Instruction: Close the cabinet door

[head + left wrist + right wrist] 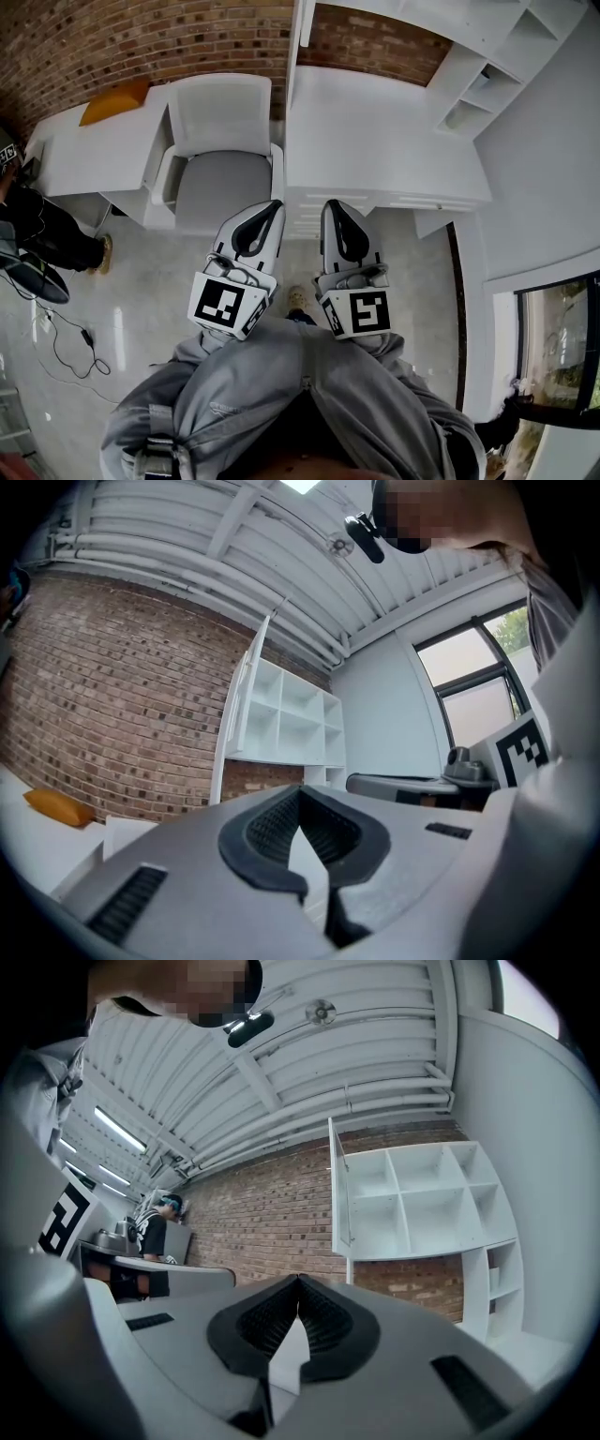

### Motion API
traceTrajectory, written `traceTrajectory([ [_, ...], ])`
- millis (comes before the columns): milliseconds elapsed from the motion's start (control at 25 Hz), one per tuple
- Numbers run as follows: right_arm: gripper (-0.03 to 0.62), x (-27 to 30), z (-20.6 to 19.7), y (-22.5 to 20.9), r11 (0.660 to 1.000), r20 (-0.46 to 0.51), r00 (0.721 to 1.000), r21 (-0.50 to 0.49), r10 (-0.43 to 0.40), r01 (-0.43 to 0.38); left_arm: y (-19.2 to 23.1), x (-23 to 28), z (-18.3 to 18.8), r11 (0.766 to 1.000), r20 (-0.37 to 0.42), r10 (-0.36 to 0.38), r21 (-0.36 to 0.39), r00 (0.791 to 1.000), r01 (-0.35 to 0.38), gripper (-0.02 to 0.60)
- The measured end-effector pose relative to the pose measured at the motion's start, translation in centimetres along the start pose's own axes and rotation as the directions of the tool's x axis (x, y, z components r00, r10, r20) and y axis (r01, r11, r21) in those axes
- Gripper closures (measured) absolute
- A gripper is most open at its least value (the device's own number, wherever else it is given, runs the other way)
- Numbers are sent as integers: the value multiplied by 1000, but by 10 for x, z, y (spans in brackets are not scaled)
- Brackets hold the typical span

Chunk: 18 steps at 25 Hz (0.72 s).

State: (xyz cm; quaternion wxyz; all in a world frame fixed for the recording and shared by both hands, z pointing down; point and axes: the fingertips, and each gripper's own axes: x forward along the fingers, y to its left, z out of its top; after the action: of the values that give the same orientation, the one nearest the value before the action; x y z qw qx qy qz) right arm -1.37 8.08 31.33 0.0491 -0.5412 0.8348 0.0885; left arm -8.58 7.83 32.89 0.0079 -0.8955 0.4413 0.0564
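1. Judging from the gap ahead, at the approach step: well short of the cabinet door (335, 1194), with nothing touched yet.
2. Next, probably: carry on up to the table (375, 141), lift one tool to the door's free edge and press it round until flat against the cabinet (422, 1199). No grip called for, only a closed tip used as a pusher and a slow, steady sweep.
3. Shut, on both sides: left tool (300, 789) and right tool (298, 1281) with jaws together at the tips, holding nothing, touching nothing, carried side by side and pointing roughly level.
4. Just ahead and below the tools: white table, bare on top, with a white chair (220, 122) just beside its left end.
5. Farther out, above the table on the brick wall (272, 1213): white cabinet of open compartments, its door attached at the left side, swung out and seen almost edge-on.
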Motion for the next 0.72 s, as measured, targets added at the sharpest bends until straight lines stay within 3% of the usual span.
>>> traceTrajectory([
  [440,568,56,-16,-45,997,-8,997,7,78,-78,25,64,-7,997,1,75,-6,997,-75,577],
  [720,568,79,-19,-71,992,21,992,22,124,-125,31,99,0,994,14,105,32,994,-106,577],
])
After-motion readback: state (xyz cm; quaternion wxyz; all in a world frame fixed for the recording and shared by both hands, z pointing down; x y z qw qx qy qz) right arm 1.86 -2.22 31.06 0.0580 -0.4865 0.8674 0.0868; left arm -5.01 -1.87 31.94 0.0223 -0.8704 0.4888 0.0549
